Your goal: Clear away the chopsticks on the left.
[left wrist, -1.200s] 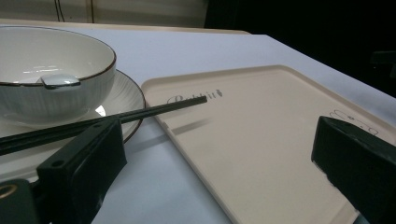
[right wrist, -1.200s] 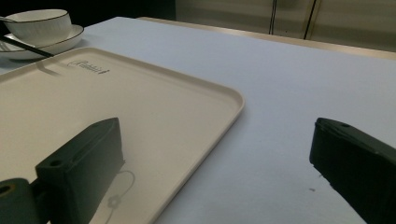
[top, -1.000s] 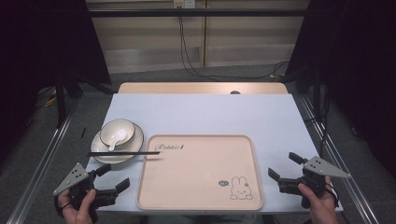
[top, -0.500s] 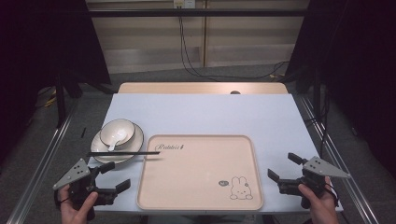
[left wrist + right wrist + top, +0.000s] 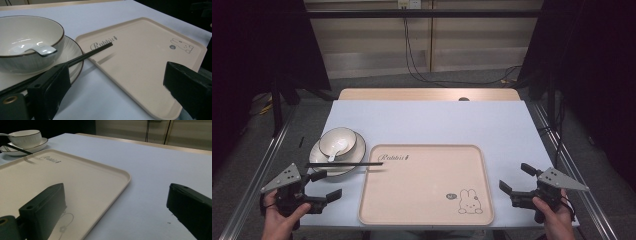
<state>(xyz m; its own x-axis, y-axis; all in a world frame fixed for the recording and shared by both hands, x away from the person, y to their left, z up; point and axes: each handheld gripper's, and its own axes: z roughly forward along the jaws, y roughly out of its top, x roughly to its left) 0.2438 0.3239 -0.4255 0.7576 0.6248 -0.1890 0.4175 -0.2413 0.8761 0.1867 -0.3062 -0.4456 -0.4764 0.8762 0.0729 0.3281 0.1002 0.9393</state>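
Observation:
A beige tray (image 5: 422, 190) with a rabbit print lies at the middle front of the table. To its left, a white bowl (image 5: 338, 141) with a spoon (image 5: 333, 152) in it stands on a plate (image 5: 357, 150). Black chopsticks (image 5: 344, 164) rest across the plate's near rim, their tips over the tray's corner. My left gripper (image 5: 330, 184) is open just in front of the plate, with nothing between its jaws. In the left gripper view the chopsticks (image 5: 95, 51) run past the left jaw. My right gripper (image 5: 514, 176) is open beside the tray's right edge (image 5: 125, 180).
The pale blue tabletop (image 5: 437, 120) stretches behind the tray, with a wooden strip (image 5: 427, 94) along its far edge. Metal rails (image 5: 257, 175) flank both sides. Cables hang by the back wall.
My left gripper has edged slightly forward toward the plate. The right gripper, tray, bowl and chopsticks stay where they were.

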